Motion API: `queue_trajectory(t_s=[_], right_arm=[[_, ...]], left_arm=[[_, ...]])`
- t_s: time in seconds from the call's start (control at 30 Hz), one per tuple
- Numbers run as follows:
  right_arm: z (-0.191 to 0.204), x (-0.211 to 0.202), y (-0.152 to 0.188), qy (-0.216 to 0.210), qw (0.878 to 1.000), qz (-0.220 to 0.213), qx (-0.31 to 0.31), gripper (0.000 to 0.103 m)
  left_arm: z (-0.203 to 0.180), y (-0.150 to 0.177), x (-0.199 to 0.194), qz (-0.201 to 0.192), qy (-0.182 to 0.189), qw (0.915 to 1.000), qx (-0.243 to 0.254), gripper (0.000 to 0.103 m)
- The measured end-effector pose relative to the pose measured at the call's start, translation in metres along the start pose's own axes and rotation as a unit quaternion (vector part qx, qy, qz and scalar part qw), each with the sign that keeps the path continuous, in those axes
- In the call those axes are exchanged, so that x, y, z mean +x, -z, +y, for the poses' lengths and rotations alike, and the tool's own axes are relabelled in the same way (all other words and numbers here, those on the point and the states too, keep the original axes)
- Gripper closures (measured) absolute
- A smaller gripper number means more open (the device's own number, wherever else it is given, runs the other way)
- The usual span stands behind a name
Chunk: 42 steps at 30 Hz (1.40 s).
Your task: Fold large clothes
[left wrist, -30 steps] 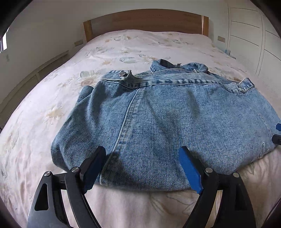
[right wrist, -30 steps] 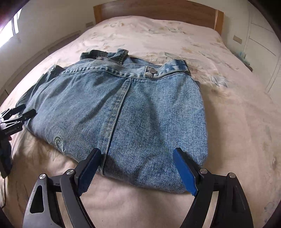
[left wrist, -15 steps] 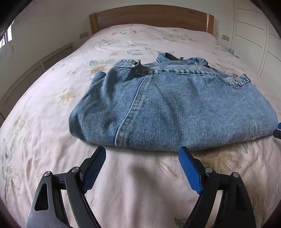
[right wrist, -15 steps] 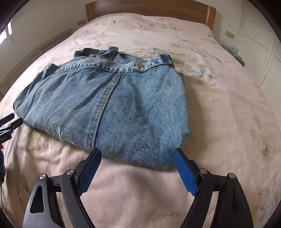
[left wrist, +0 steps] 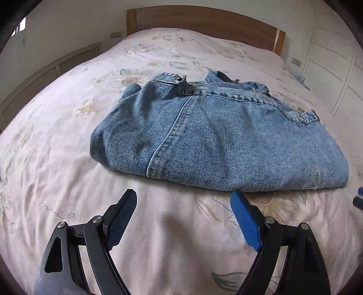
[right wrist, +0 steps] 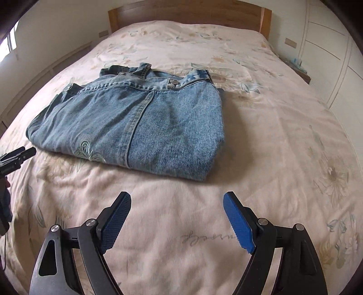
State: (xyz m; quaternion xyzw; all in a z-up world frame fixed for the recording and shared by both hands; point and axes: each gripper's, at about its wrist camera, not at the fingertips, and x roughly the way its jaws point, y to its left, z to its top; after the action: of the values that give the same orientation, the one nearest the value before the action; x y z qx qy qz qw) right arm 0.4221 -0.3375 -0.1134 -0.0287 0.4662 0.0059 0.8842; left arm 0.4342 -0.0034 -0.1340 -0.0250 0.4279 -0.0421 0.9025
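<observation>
Tongs first: the left tongs (left wrist: 183,204) stand wide apart over bare bedding, nothing between the blue pads, the near fold of the jacket (left wrist: 215,138) lying just beyond their tips. Same story on the other side, the right tongs (right wrist: 177,204) gaping and empty, hanging above the quilt (right wrist: 272,147) with the jacket's corner a little ahead and to the left. Neither pair touches denim.

And there's the jacket itself, a denim one, folded into a thick flat packet near the middle of the bed, waistband and snap button turned toward the headboard (right wrist: 188,11), a bit of collar poking out past it. From the right view, the left tongs show at the frame's left edge, close beside the packet's left end.

By the look of it, the folding is done or very nearly so, and that's where the risk sits. Denim this stiff is springy; the top layer could lift or slide if a pad catches the near edge on the way in or out. If another fold is wanted, the packet is thick, and a pinch that takes only the top layer would peel it open rather than carry the whole stack. Two tongs lifting unevenly would skew it. The soft quilt gives underfoot too, so a low scoop might bunch bedding in with the jacket.
</observation>
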Motion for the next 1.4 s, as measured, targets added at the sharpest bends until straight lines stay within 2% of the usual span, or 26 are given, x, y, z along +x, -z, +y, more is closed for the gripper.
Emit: queue_trajectory(t_s=[0.47, 0.6, 0.7, 0.77, 0.97, 1.07, 1.1, 1.23, 1.3, 1.33, 1.37, 1.4], right_arm=[[-0.017, -0.010, 0.018, 0.013, 1.000, 0.009, 0.023, 0.019], [-0.017, -0.012, 0.019, 0.013, 1.000, 0.008, 0.023, 0.019], [-0.017, -0.012, 0.019, 0.012, 1.000, 0.008, 0.023, 0.019], [-0.018, -0.013, 0.019, 0.013, 1.000, 0.008, 0.023, 0.019], [-0.024, -0.016, 0.019, 0.015, 1.000, 0.004, 0.024, 0.019], [-0.030, -0.019, 0.020, 0.018, 1.000, 0.002, 0.026, 0.019], [-0.033, -0.020, 0.020, 0.019, 0.999, 0.001, 0.028, 0.019], [-0.045, -0.024, 0.022, 0.024, 0.999, -0.001, 0.034, 0.019], [-0.053, -0.027, 0.023, 0.029, 0.999, -0.003, 0.035, 0.019], [-0.056, -0.029, 0.023, 0.030, 0.999, -0.004, 0.036, 0.019], [-0.060, -0.031, 0.024, 0.032, 0.999, -0.006, 0.037, 0.019], [-0.066, -0.034, 0.025, 0.033, 0.999, -0.010, 0.040, 0.019]], left_arm=[[0.025, -0.011, 0.008, 0.006, 0.043, 0.9953, -0.086, 0.022], [0.034, -0.010, 0.008, 0.008, 0.060, 0.9916, -0.115, 0.022], [0.045, -0.007, 0.011, 0.010, 0.084, 0.9849, -0.150, 0.022], [0.054, -0.005, 0.013, 0.009, 0.103, 0.9776, -0.183, 0.021], [0.082, -0.015, 0.026, -0.014, 0.156, 0.9480, -0.277, 0.022], [0.099, -0.025, 0.038, -0.024, 0.192, 0.9235, -0.331, 0.023], [0.105, -0.027, 0.044, -0.028, 0.205, 0.9118, -0.355, 0.023], [0.124, -0.037, 0.056, -0.049, 0.231, 0.8765, -0.420, 0.026], [0.132, -0.041, 0.061, -0.055, 0.237, 0.8627, -0.443, 0.035], [0.136, -0.043, 0.063, -0.056, 0.240, 0.8586, -0.450, 0.047], [0.139, -0.044, 0.066, -0.054, 0.240, 0.8552, -0.456, 0.065], [0.143, -0.043, 0.069, -0.049, 0.240, 0.8501, -0.466, 0.074]])
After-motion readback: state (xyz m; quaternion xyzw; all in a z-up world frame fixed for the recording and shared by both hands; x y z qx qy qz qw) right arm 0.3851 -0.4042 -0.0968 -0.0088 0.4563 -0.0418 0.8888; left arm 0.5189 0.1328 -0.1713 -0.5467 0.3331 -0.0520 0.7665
